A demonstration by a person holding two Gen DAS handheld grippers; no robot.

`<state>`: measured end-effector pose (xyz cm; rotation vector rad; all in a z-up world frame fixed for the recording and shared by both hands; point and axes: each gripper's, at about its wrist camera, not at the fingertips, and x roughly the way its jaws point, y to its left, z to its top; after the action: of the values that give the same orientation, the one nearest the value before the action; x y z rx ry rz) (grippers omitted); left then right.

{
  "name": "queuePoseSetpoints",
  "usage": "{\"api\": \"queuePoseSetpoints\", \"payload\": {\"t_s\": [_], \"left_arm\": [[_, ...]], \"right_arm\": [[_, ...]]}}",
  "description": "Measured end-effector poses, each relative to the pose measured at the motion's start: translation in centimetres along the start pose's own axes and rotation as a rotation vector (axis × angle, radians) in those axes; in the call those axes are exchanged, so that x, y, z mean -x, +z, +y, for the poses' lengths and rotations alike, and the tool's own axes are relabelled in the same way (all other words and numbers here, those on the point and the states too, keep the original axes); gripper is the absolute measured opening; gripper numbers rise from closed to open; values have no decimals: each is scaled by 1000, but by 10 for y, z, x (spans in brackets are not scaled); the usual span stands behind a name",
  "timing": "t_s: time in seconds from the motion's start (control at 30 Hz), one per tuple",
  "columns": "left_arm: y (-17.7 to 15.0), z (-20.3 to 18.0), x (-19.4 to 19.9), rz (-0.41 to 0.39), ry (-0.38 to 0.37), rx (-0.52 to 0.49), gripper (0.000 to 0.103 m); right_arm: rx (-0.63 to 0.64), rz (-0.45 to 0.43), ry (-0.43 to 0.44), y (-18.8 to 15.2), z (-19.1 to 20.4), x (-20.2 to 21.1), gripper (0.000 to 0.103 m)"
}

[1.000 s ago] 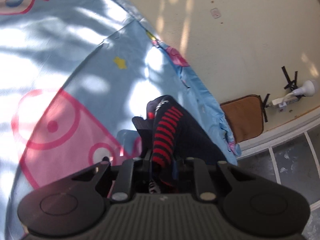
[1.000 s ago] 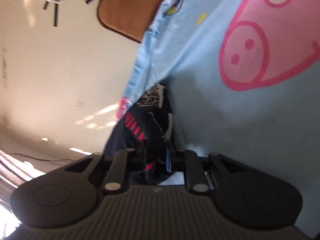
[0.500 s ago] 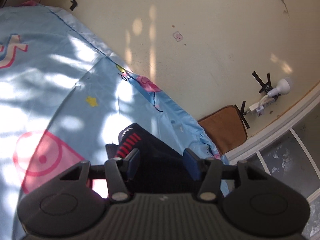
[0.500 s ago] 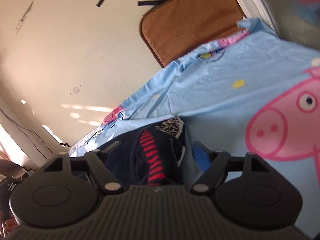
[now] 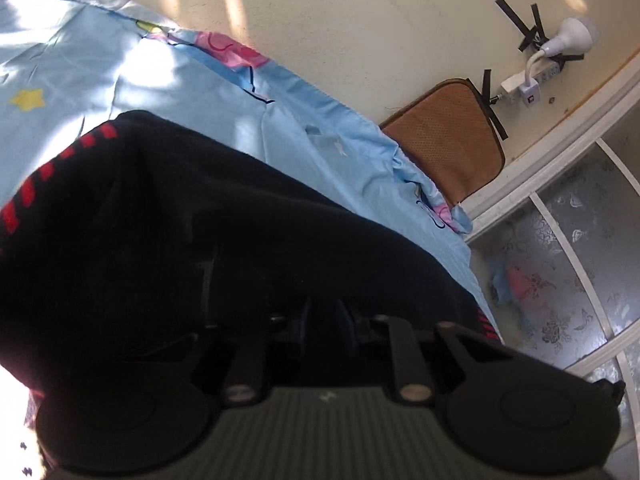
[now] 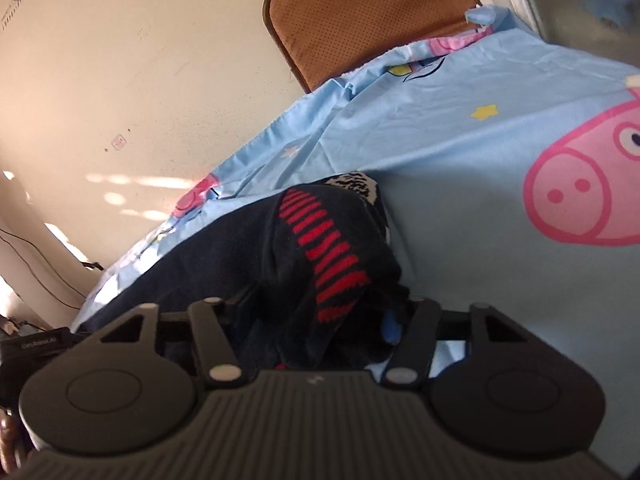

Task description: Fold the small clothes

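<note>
My left tongs have just pressed together, pinching the dark garment, which fills that view near the edge of the blue bedsheet. My right tongs have just been closing, half spread, with a bunched fold between them; I cannot tell whether they grip it. Only the right view shows the red stripes and pink pig print; only the left shows the wall lamp.

A light blue bedsheet printed with pink cartoon pigs covers the bed. Beside it lean a brown perforated cushion and a white power strip taped to the cream wall.
</note>
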<state>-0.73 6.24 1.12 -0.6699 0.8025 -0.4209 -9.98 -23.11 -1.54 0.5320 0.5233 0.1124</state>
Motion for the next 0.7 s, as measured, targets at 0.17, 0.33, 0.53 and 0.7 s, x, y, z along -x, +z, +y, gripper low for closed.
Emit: {"api": "queuePoseSetpoints", "payload": {"t_s": [0.17, 0.33, 0.53, 0.7], "left_arm": [[12, 21, 9, 53, -64, 127, 8], [25, 23, 54, -69, -136, 108, 31], [39, 45, 117, -256, -122, 143, 41], [36, 73, 137, -301, -77, 205, 42]], "right_arm": [[-26, 18, 45, 17, 12, 5, 35], [98, -46, 147, 37, 68, 18, 33], [423, -20, 269, 14, 171, -12, 34], [790, 122, 314, -55, 237, -68, 50]]}}
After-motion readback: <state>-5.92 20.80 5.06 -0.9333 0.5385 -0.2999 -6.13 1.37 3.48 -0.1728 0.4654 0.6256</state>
